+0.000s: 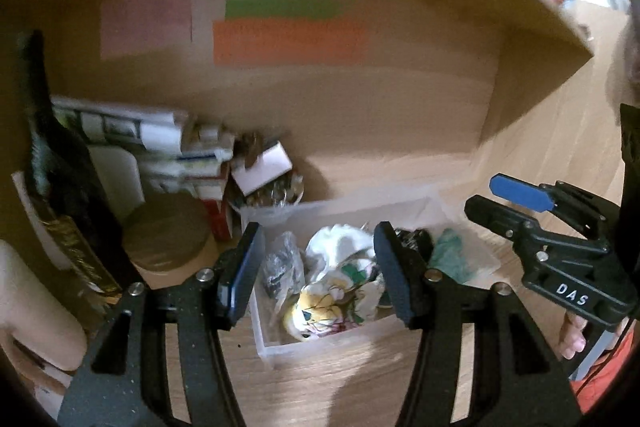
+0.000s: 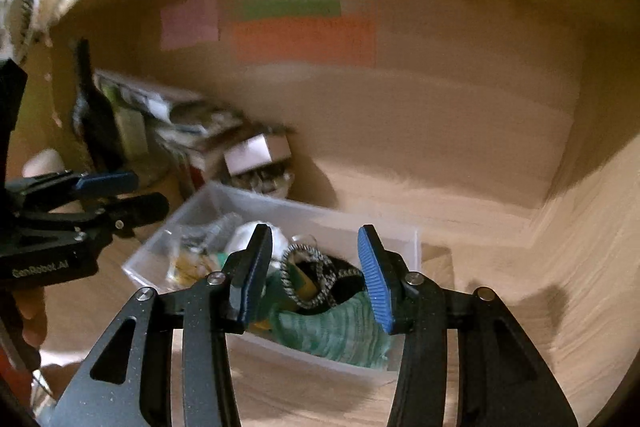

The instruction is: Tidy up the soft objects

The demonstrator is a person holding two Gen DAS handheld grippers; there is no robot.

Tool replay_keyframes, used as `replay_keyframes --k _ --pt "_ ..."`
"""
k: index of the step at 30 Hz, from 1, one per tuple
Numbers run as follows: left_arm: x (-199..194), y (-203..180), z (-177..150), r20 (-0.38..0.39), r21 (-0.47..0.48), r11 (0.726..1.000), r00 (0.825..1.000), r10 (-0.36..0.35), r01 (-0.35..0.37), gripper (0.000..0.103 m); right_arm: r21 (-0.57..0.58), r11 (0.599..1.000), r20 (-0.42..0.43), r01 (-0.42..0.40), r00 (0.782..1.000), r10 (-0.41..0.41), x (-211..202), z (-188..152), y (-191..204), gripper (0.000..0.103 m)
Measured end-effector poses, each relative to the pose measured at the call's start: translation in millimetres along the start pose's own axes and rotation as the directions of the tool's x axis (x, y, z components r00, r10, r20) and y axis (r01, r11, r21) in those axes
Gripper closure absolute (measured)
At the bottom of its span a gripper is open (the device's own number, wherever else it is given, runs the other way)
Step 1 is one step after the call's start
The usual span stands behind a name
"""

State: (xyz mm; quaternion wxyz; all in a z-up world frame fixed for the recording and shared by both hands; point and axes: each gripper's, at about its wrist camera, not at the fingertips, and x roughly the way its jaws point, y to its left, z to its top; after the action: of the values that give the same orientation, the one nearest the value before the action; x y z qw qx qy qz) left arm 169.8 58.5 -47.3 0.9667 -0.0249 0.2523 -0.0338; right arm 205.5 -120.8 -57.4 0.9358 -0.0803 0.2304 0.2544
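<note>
A clear plastic bin [image 1: 280,343] [image 2: 408,239] sits on the wooden surface and holds soft things: a white and yellow printed cloth [image 1: 332,291], a green knitted piece [image 2: 340,331] [image 1: 452,255], a dark patterned band [image 2: 316,279] and a clear bag [image 1: 280,267]. My left gripper [image 1: 318,269] is open and empty, just above the bin's left half. My right gripper [image 2: 314,273] is open and empty, just above the green piece and the band. Each gripper shows in the other's view, the right one [image 1: 508,195] and the left one [image 2: 120,193].
A dark bottle [image 1: 60,163], stacked boxes and papers [image 1: 160,147], a round brown lid [image 1: 168,231] and a small white box [image 1: 262,167] crowd the back left corner. Coloured paper notes [image 1: 288,39] hang on the cardboard back wall. Its side wall [image 2: 580,227] rises at right.
</note>
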Motion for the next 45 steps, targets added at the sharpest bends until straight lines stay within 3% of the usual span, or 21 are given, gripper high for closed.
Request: replay_keyframes --k 6,12,15,17,22,31,45 --pt "-51.3 -12.2 5.7 0.110 0.009 1.000 0.994 -0.008 0.007 0.044 0.000 1.000 0.119 -0.024 0.993 0.024 -52.9 9.8 8.0 0.060" --pt "-93.8 -22.7 7.2 0.202 0.020 1.000 0.979 -0.005 0.001 0.032 0.011 0.999 0.227 -0.033 0.973 0.030 -100.4 15.5 9.8 0.045" --pt "-111.2 -28.6 4.6 0.241 0.026 1.000 0.971 0.008 -0.015 0.021 0.013 0.999 0.269 -0.035 0.963 0.030 -118.3 15.7 11.9 0.038" --pt "-121.2 -32.1 2.3 0.268 0.027 0.999 0.963 0.015 -0.023 0.015 0.014 0.999 0.290 -0.036 0.957 0.030 -127.1 14.9 13.0 0.027" --pt "-147.4 -39.9 -3.0 0.315 0.028 0.999 0.949 0.031 -0.042 0.004 0.019 0.999 0.330 -0.040 0.944 0.032 -146.6 10.9 20.0 0.020" --pt "-164.7 -41.6 -8.5 0.343 0.023 0.999 0.939 0.026 -0.036 0.001 0.036 0.999 0.375 -0.037 0.927 0.021 -171.7 -0.6 28.1 0.004" --pt "-168.6 -46.0 -11.2 0.355 0.030 0.998 0.934 0.034 -0.047 0.000 0.031 0.999 0.383 -0.031 0.923 0.017 -174.9 -4.2 34.0 0.000"
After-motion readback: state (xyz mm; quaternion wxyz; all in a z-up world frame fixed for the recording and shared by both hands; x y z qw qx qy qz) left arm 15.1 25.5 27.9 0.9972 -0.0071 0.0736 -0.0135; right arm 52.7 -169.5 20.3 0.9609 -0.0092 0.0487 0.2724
